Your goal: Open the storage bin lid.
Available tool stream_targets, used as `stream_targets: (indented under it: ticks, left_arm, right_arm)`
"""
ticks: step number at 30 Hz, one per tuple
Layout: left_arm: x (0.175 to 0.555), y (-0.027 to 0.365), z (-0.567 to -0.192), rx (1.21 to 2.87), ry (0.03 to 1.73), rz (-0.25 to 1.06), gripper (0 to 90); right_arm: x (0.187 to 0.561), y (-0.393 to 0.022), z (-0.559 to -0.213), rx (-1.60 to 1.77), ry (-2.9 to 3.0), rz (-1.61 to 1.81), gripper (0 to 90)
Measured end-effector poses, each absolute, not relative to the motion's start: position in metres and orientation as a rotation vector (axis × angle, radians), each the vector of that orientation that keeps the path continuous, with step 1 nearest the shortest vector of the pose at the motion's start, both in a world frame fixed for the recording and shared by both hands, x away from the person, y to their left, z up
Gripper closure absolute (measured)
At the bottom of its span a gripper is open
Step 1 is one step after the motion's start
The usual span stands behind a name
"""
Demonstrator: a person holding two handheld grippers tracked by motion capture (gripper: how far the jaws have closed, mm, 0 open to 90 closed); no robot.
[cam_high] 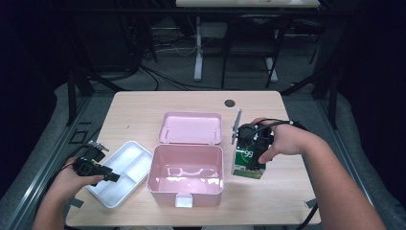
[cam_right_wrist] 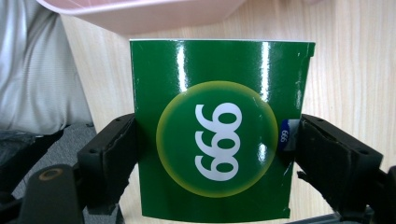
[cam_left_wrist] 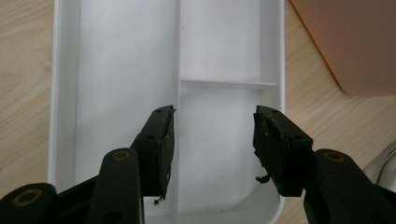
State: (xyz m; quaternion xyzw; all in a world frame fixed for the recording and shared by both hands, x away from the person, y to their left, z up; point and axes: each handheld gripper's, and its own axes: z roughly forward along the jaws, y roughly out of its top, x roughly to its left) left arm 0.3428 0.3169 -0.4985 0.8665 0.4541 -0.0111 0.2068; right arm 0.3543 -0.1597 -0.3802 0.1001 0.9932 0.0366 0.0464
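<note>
Near the tabletop's right edge, the right gripper (cam_high: 250,148) pinches the green carton (cam_right_wrist: 219,126) – lift straight, clearing the pink box (cam_high: 186,178) rim; left gripper (cam_left_wrist: 212,144) hovers spread over the white tray (cam_left_wrist: 126,70)

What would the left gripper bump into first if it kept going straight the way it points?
Most likely the white divided tray. The left gripper hangs open right above it, fingers aimed at the floor of the right-hand compartment, just short of its cross divider; exact height is unclear.
</note>
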Motion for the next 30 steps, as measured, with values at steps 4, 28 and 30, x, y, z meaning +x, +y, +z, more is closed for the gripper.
stream_targets:
  ticks: [4, 28, 30]
  left_arm:
    - [0.343, 0.317, -0.498, 2.414, 1.262, -0.03, 48.7]
    - [0.343, 0.316, -0.498, 2.421, 1.251, -0.027, 48.7]
    - [0.343, 0.316, -0.498, 2.421, 1.251, -0.028, 48.7]
  right_arm:
    - [0.35, -0.155, -0.37, 0.283, 3.041, 0.114, 16.8]
    - [0.343, -0.074, -0.347, 0.209, 3.089, 0.12, 17.0]
    - [0.342, -0.066, -0.348, 0.188, 3.093, 0.116, 17.0]
